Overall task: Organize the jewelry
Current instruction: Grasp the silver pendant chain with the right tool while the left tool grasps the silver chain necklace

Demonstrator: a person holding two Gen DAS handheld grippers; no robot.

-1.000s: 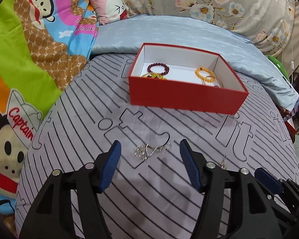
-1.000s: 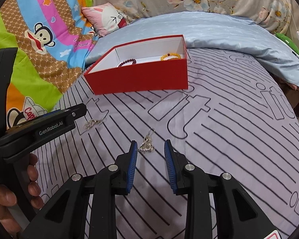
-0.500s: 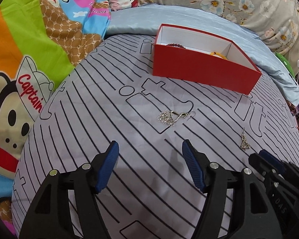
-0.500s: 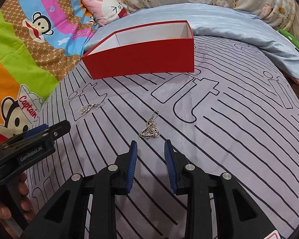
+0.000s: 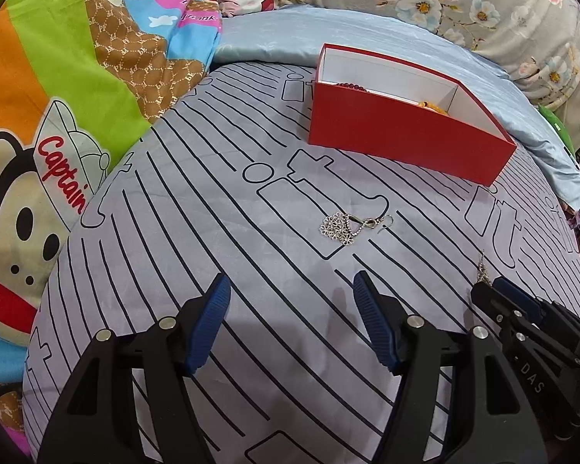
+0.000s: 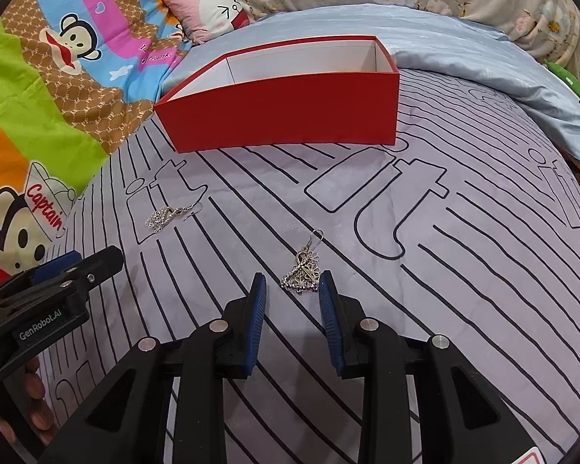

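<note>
While both of your tongs hang low over the striped bedsheet (image 5: pixel 220 208), neither has anything in its grip. Your left tongs (image 5: pixel 292 309) stand wide apart, with the first silver earring (image 5: pixel 352 226) lying flat on the bed a little ahead of them, nearer the right finger's side. Your right tongs (image 6: pixel 292 295) are narrowly parted, and the second silver earring (image 6: pixel 303 270) lies just beyond the tips, its lower edge close beside the right pad (image 6: pixel 330 324); whether it touches you cannot tell. The red box (image 6: pixel 282 116) sits farther back on the bed, well apart from both earrings, with dark beads (image 5: pixel 352 85) and an orange bracelet (image 5: pixel 433 106) peeking over its wall.
</note>
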